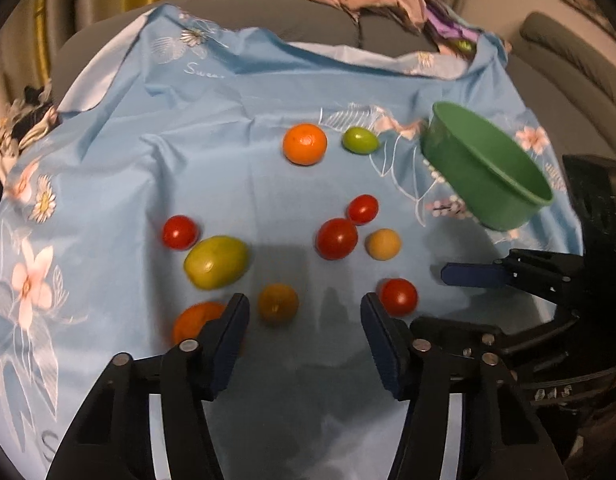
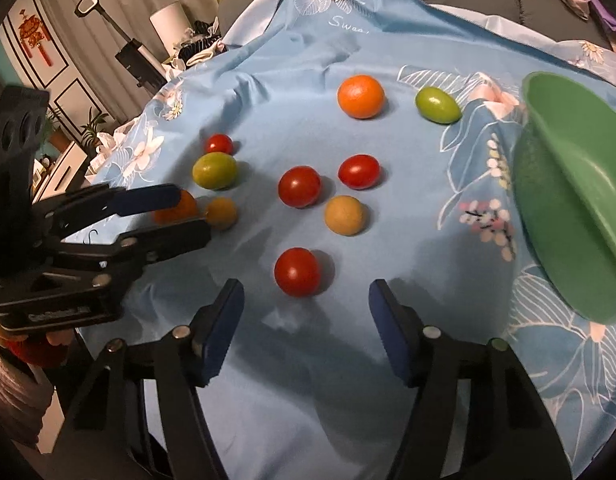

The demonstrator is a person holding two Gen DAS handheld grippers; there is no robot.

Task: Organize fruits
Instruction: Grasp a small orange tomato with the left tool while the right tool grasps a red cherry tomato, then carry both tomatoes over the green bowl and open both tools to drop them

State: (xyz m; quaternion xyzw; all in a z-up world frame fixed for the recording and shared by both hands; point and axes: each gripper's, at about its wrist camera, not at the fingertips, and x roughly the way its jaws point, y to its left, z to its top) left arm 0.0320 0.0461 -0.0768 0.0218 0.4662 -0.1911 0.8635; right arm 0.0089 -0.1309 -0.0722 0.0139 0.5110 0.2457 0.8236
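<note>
Seemingly nothing is sorted yet: 10 fruits lie loose on the blue cloth [image 2: 268, 60], and the green bowl [image 2: 568, 208] looks empty. Both the left hand-held gripper [image 1: 304, 316] and the right hand-held gripper [image 2: 306, 304] hover released, grasping nothing.

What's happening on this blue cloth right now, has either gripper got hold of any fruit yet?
Not yet. Both grippers are open and empty above the blue floral cloth. The left gripper hovers near a dull orange fruit, the right gripper just short of a red tomato. About ten fruits lie scattered on the cloth. The green bowl sits tilted at the right; no fruit shows in it.
</note>
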